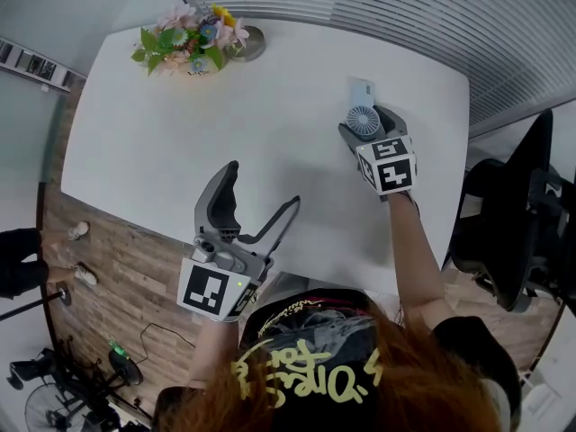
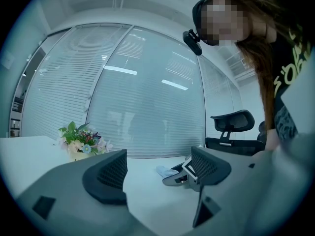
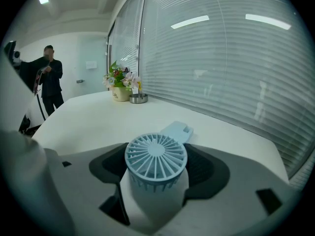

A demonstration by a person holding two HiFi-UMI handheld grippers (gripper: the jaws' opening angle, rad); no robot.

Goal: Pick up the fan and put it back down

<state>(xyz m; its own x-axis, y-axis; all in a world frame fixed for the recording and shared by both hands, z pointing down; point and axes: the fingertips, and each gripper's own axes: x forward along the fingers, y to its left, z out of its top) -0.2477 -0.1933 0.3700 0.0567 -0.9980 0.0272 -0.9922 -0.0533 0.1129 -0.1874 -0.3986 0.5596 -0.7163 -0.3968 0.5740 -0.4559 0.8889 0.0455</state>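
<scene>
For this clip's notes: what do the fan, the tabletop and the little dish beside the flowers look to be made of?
The fan looks like matte pale-blue moulded plastic: thin, even grille ribs and no glint. The tabletop is smooth and white, probably laminate or painted board; only its surface shows. The dish looks like metal, grey with a dull shine.

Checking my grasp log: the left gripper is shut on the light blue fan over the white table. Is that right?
No. The right gripper is the one shut on the light blue fan over the white table, as the right gripper view shows; the left gripper is open with nothing between its jaws.
</scene>
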